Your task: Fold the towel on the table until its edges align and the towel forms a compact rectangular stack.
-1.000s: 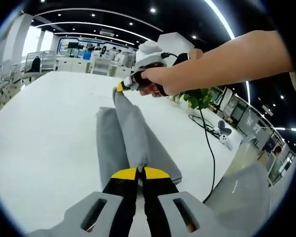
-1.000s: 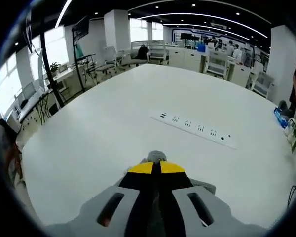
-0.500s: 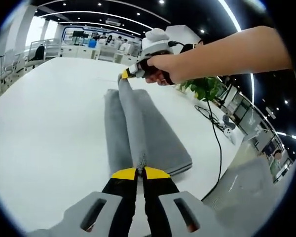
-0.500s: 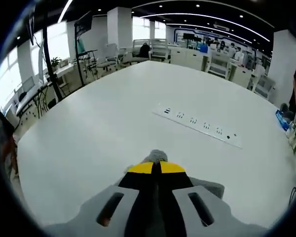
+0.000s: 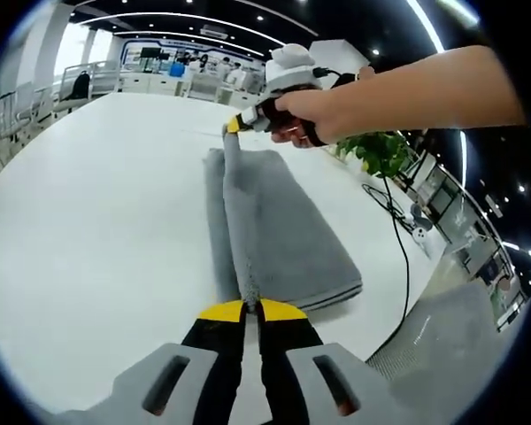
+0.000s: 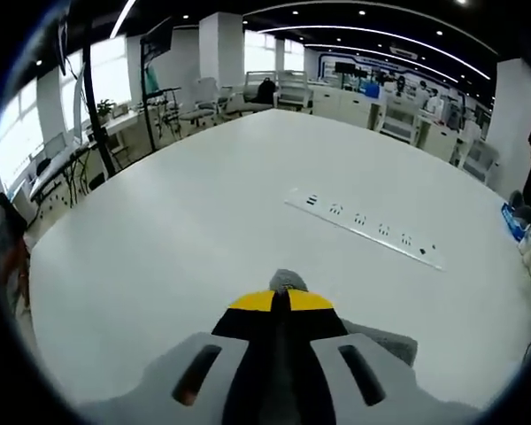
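The main risk, as I judge it, is a crooked fold. The grey towel (image 5: pixel 279 239) lies near the counter's (image 5: pixel 88 230) right edge, already doubled into a long band, and one raised layer runs taut between the two grippers. If one end is carried further or lower than the other, that layer will land skewed and the edges will not line up. A weak pinch could also let a corner slip out mid-carry, and the layer would drop in a heap. A pull toward the right edge could drag the whole band off the counter.

The left gripper (image 5: pixel 250 310) has its fingers clenched on the near end of the raised layer. In the left gripper view the right gripper (image 5: pixel 236 126), held in the person's hand (image 5: pixel 305 115), pinches the far end; in its own view (image 6: pixel 280 301) the fingers are pressed together with a tuft of grey cloth poking out between the tips. A white power strip (image 6: pixel 372 232) lies well apart on the counter beyond.
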